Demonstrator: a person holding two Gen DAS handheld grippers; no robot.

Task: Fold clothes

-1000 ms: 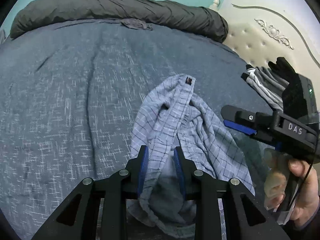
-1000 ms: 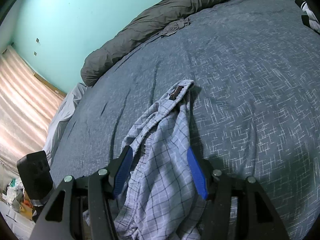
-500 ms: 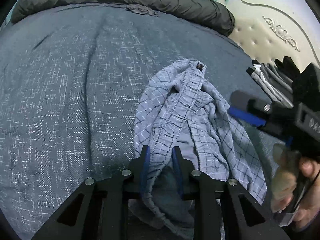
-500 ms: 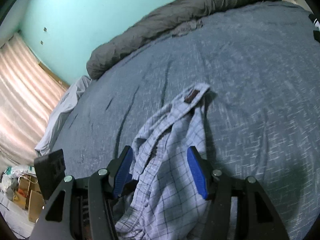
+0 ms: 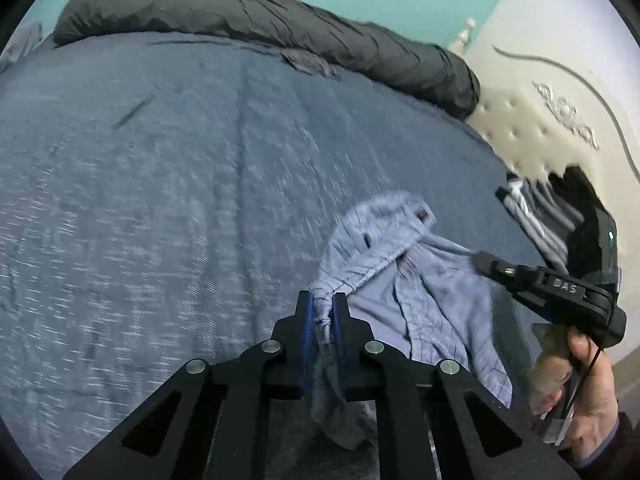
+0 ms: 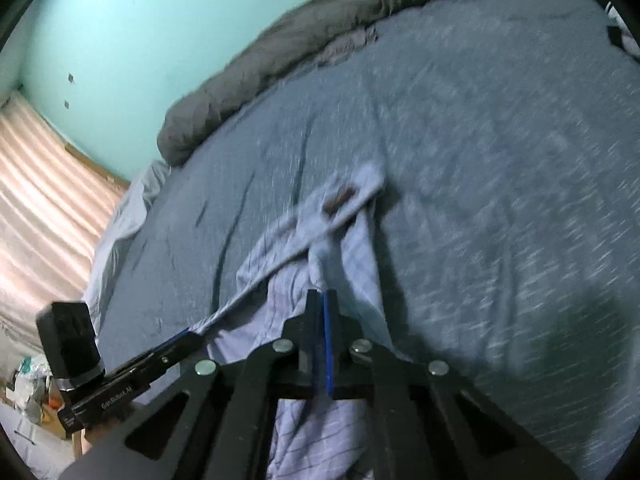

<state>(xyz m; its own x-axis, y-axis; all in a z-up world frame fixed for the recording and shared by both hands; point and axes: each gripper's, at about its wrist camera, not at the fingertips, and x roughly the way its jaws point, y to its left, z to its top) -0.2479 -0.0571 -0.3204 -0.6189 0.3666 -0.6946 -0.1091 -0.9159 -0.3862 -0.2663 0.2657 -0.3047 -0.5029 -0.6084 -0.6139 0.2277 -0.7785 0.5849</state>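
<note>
A: How many garments?
B: One pale blue checked cotton garment [image 5: 424, 280] on the blue-grey bedspread [image 5: 160, 200], at five o'clock.
A: Grippers?
B: Two. Left gripper [image 5: 323, 312] pinches its waistband; right gripper [image 6: 320, 312] is closed on its cloth.

Shorts [image 5: 432, 292]: pale blue, dark check. Bedspread [image 5: 180, 200]: blue-grey, white flecks. Duvet [image 5: 256, 20]: charcoal. Wall [image 6: 132, 36]: turquoise. Headboard [image 5: 560, 120]: cream.

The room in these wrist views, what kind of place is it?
Most likely a bedroom: a wide bed under a blue-grey bedspread, a rolled dark grey duvet along its far edge, and a cream tufted headboard. Both grippers pinch plaid shorts over it.
</note>
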